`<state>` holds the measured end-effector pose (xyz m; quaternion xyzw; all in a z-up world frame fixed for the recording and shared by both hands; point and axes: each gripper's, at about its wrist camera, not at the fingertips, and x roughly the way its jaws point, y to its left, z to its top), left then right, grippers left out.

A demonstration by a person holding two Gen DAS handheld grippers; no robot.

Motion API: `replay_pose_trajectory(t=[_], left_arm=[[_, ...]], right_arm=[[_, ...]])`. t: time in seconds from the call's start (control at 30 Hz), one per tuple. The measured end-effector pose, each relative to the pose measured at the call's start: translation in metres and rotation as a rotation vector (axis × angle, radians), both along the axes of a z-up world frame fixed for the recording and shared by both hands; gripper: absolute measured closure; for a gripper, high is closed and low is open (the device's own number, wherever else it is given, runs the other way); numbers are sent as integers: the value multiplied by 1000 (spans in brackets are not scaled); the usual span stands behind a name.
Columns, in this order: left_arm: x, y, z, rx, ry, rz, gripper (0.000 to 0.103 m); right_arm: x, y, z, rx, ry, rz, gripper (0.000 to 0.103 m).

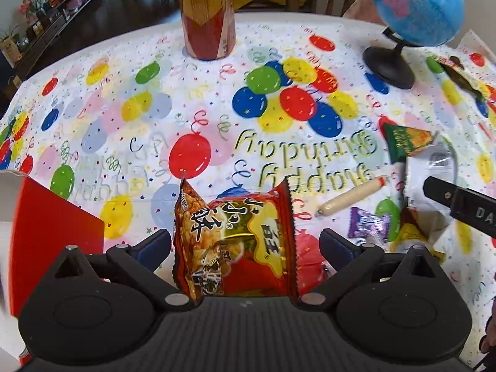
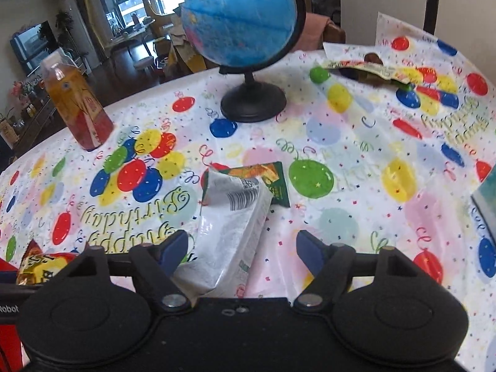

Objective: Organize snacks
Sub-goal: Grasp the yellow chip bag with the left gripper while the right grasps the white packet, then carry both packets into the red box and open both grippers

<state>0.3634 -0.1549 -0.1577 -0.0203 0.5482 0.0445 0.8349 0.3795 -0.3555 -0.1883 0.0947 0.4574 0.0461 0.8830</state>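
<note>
A red noodle-snack packet [image 1: 235, 241] lies on the balloon-print tablecloth [image 1: 155, 117], between the fingers of my left gripper [image 1: 246, 248]. The jaws stand wide and neither pad presses on it. In the right wrist view a white packet with a barcode [image 2: 232, 232] lies between the fingers of my right gripper [image 2: 243, 252]. The left finger [image 2: 175, 251] is at its edge and the right finger [image 2: 310, 255] stands apart from it. Under the white packet's far end lies a green packet [image 2: 274, 179]. A red box [image 1: 46, 232] stands at the left.
A sausage stick [image 1: 350, 197] and a purple candy [image 1: 369, 221] lie right of the red packet. A globe on a black stand [image 2: 245, 31] and a drink bottle [image 2: 77, 102] stand farther back. A flat wrapper [image 2: 372, 71] lies at the back right.
</note>
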Motion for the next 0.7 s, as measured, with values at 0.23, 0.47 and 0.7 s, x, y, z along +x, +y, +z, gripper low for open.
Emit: replay_pose_trajectory(t=[0.23,0.47,0.7], left_arm=[[5,6,-12,-26,27,18,16],[4,10,-11,-44,14,29,38],[-3,13,-2,-49,-1,48,40]], right_arm=[[4,0,-11,46,27,4,55],[3,-1,-11,76,12,2,78],[-2,-4,-2,81,-7,4,83]])
